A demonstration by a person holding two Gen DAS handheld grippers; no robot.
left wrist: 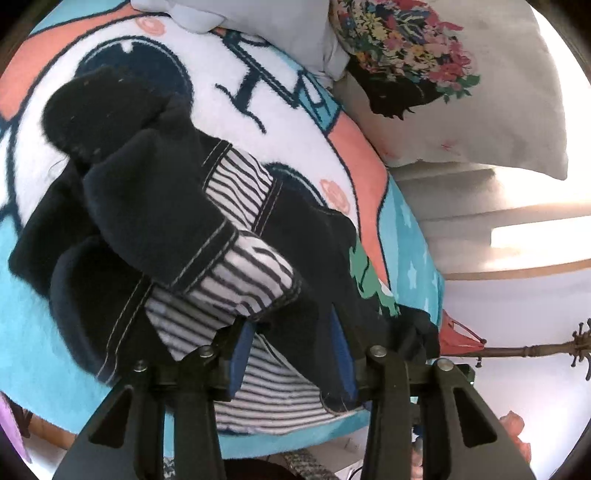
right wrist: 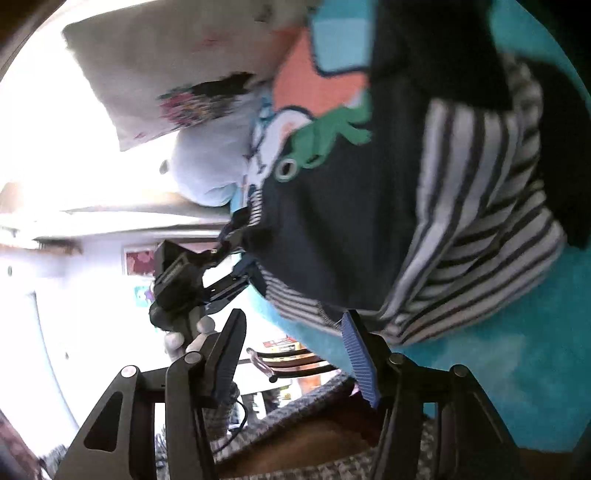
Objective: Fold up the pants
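Bed under a cartoon blanket (left wrist: 44, 295), pillows behind. Navy pants (left wrist: 155, 206), striped-lined, bunched lengthwise ahead. Left gripper (left wrist: 295, 354) jaws released astride the waistband; right gripper (right wrist: 295, 354) jaws released just short.

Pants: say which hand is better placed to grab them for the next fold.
Probably left: its tongs already straddle the pants. The right tongs stand open at the edge, gripping nothing.

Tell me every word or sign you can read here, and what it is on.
"IM": large dark letters on the blanket, cut off by the pillow edge; the full word cannot be told.
Letters above them on the blanket: mostly hidden by the pale cushion, unreadable.
Posters on the far wall: too blurred to read.
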